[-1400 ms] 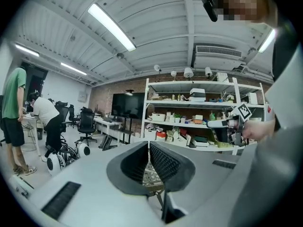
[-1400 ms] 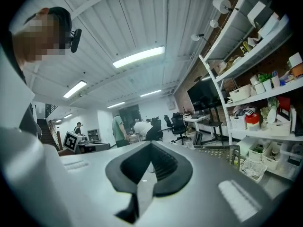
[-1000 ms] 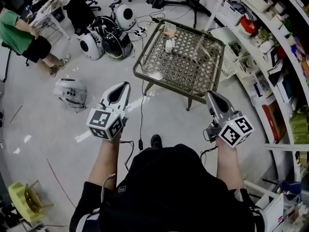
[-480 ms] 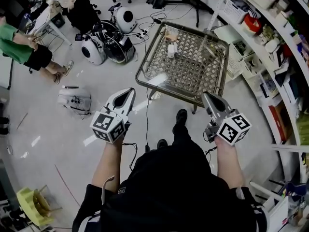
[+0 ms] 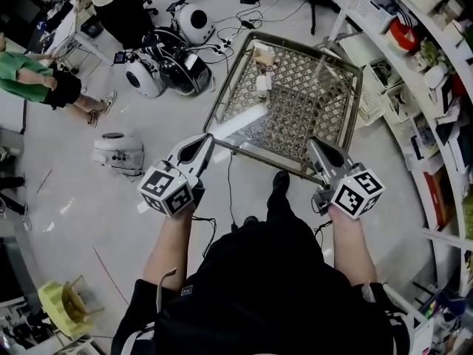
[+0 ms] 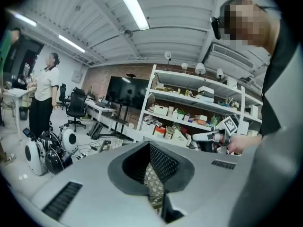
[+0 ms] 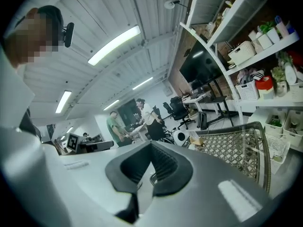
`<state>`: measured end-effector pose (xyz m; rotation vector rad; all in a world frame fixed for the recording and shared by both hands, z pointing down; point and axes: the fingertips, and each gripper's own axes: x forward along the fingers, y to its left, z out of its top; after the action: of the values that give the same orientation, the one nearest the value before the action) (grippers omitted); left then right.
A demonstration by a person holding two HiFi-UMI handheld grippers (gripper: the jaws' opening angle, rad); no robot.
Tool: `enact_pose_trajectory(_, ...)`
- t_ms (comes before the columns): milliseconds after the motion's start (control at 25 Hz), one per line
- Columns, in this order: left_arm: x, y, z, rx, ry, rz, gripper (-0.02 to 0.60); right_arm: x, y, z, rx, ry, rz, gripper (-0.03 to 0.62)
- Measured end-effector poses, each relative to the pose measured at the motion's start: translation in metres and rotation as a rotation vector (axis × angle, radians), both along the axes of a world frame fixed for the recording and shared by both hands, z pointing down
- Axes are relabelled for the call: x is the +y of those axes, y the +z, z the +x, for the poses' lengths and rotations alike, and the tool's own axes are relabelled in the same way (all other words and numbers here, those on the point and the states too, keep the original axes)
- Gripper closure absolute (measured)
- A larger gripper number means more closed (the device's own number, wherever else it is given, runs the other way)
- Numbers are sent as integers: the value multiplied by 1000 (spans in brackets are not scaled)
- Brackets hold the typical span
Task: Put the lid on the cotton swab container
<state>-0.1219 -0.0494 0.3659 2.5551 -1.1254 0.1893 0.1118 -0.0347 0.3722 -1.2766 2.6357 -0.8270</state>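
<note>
Matt grey plastic left hand-held gripper [image 5: 208,137]; woven-lattice table [image 5: 295,117]; glossy floor [image 5: 111,220].

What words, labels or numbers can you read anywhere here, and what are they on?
No text can be read.
The left tool and right tool carry cubes with black-and-white square patterns only, no letters.
Shelves: any print on the goods is too small to read.

Lattice table [image 5: 304,118] bears a small white container [image 5: 261,86]
</note>
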Motion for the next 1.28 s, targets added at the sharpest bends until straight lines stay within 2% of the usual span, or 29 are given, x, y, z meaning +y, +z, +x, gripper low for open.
enact_pose_trajectory(80,-20,-2,11,41,-10,-15,580,-20,4,10,-2,-7,-9,586)
enact_pose_trajectory(200,-42,-8,24,63,-22,-18,580,-47,6,19,-12,-22,-18,586)
enact_pose_trajectory(440,-74,-12,41,25,-58,-3,578,-88,1,34,-25,-58,-6,585)
enact_pose_trajectory(600,-87,-22,43,-3,-94,42,578,-108,-1,40,-7,-81,6,586)
enact_pose_trajectory(800,-97,-30,36,-9,-118,84,578,-132,-7,36,5,-80,24,586)
enact_pose_trajectory(1040,-112,-31,18,30,-129,125,557,-143,-12,11,46,-87,25,585)
enact_pose_trajectory(1280,-130,-27,-10,72,-135,104,516,-154,-16,-13,71,-50,14,586)
